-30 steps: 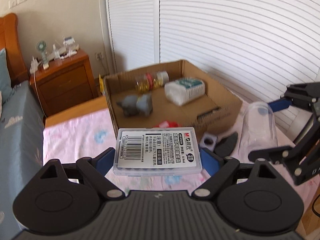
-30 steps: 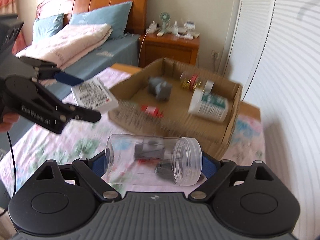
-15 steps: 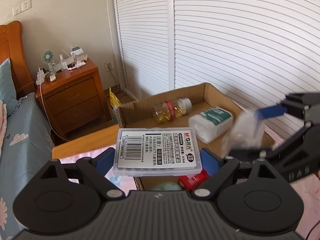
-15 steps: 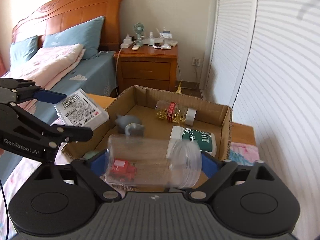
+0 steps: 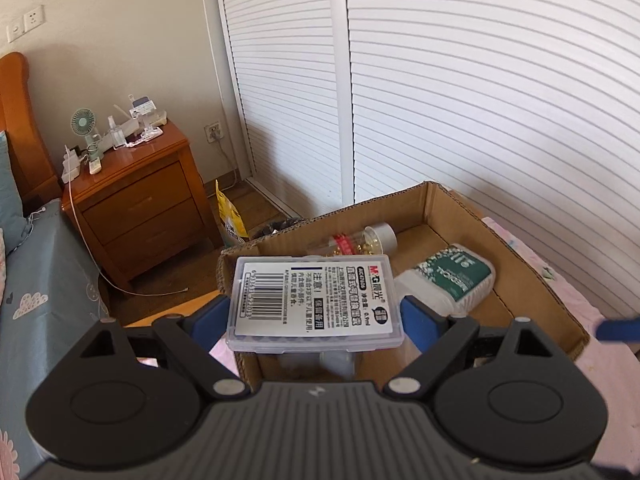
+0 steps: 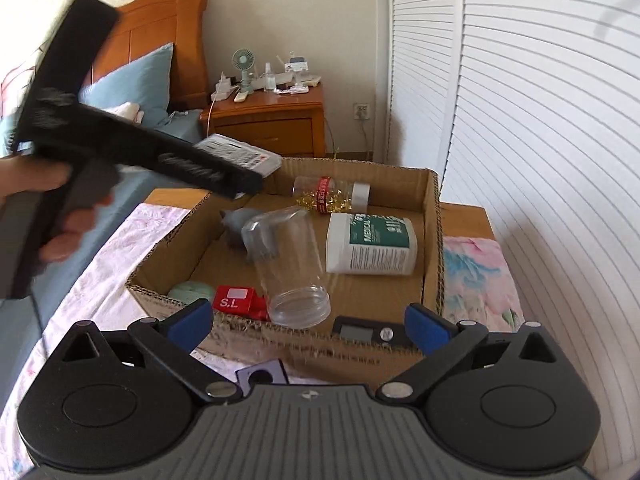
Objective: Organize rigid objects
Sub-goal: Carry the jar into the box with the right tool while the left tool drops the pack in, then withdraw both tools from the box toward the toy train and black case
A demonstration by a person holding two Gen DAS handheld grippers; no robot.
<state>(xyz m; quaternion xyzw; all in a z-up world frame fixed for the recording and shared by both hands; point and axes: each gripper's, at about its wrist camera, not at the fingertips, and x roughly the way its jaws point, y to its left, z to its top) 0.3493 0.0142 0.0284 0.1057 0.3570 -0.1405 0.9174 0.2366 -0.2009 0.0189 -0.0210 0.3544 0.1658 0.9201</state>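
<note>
My left gripper [image 5: 314,320] is shut on a clear flat plastic case with a white barcode label [image 5: 314,300] and holds it above the near left corner of the cardboard box [image 5: 532,280]. The case also shows in the right wrist view [image 6: 240,154] over the box's far left rim. My right gripper [image 6: 308,326] is open and empty, just in front of the box [image 6: 434,240]. A clear plastic jar [image 6: 286,264] lies inside the box, mouth toward me.
In the box lie a white medical bottle [image 6: 370,246], a capsule bottle [image 6: 332,196], a grey toy [image 6: 240,222], a red block [image 6: 236,300] and a green round thing [image 6: 190,292]. A small purple part [image 6: 262,376] lies on the flowered cloth. A wooden nightstand [image 6: 272,120] stands behind.
My right gripper has opened and let the clear jar go into the box. My left gripper has carried the case forward, over the box's corner.
</note>
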